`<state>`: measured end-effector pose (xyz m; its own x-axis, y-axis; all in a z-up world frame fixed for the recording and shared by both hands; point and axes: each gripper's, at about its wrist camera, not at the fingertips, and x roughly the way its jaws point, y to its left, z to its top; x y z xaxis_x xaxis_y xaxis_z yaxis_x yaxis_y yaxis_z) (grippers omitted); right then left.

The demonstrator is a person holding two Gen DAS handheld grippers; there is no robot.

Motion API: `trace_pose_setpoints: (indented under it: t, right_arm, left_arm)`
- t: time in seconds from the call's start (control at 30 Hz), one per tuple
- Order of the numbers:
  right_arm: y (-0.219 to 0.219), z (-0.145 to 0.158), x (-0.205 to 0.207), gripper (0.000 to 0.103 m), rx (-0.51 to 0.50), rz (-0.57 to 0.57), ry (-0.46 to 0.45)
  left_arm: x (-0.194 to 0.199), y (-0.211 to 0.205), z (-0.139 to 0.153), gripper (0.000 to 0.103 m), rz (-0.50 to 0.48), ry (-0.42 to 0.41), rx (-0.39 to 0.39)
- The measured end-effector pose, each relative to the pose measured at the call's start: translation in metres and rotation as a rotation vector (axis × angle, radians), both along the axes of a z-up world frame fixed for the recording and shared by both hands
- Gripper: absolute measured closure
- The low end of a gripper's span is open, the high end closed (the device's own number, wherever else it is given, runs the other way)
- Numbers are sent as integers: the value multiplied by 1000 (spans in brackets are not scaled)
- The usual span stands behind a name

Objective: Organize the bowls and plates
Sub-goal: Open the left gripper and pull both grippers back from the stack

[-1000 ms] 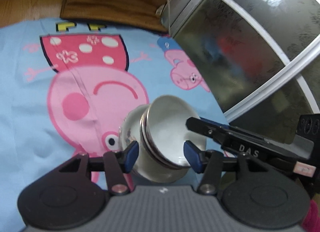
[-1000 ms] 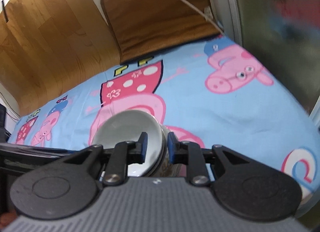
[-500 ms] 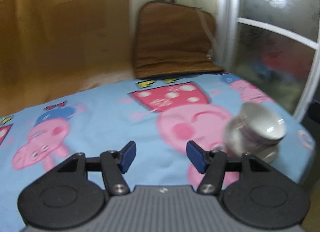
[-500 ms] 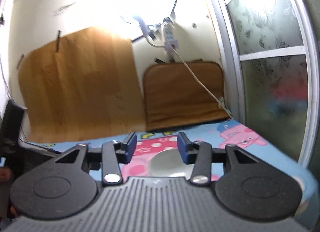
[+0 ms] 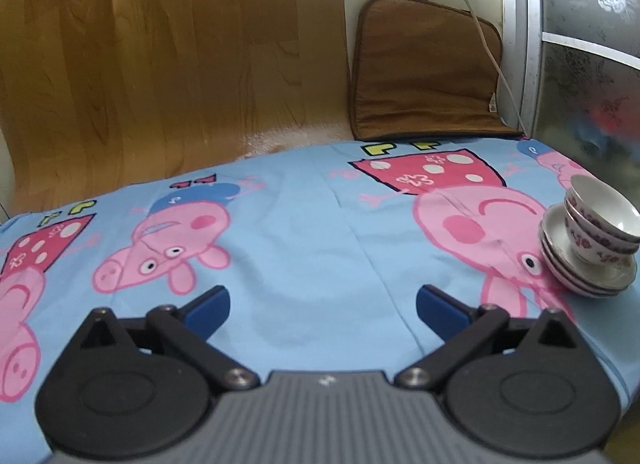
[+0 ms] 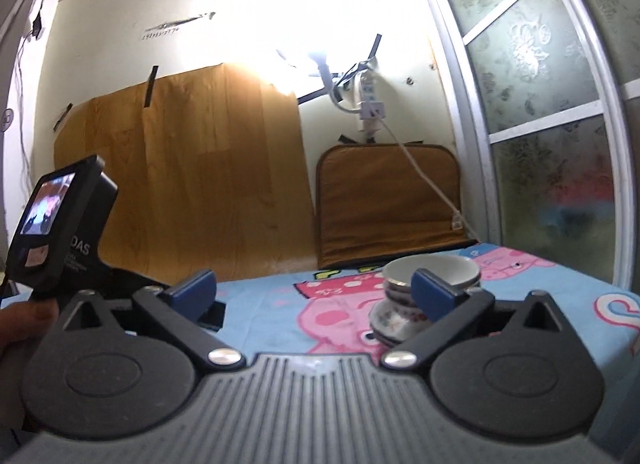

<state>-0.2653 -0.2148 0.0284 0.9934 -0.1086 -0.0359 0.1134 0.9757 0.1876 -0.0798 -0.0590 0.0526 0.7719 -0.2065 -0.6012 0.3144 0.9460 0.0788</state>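
Note:
A stack of white floral bowls (image 5: 600,224) sits on stacked saucers (image 5: 576,276) at the right edge of the blue cartoon cloth (image 5: 304,224). My left gripper (image 5: 322,310) hovers over bare cloth to the left of the stack, its jaws opening wide with nothing between them. In the right wrist view the same bowls (image 6: 430,270) on the saucers (image 6: 394,324) stand just beyond my right gripper (image 6: 314,292), partly hidden by its right fingertip (image 6: 434,292). Its jaws are opening too, with nothing held.
A brown cushion (image 5: 424,72) leans on the back wall, with a white cable (image 5: 486,40) running down it. Frosted glass doors (image 6: 552,136) stand at the right. Wood-pattern sheeting (image 5: 168,64) covers the wall. The left gripper's handle and screen (image 6: 52,216), held by a hand (image 6: 20,328), show at left.
Both grippers let go of the bowl stack, pulled back from it and opened wide. The left one swung leftward; the right one tilted up to level. The stack now rests on the cloth.

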Motion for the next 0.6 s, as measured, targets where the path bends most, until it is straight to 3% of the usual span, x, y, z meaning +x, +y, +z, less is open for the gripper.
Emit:
trace_pose_setpoints:
  t: [0.27, 0.6]
  right_arm:
    - [-2, -1, 1, 0, 45, 22, 39]
    - [-17, -5, 0, 0, 114, -21, 77]
  left_arm:
    - [-8, 2, 5, 0, 3, -42, -20]
    - [-15, -15, 3, 0, -60, -14, -17]
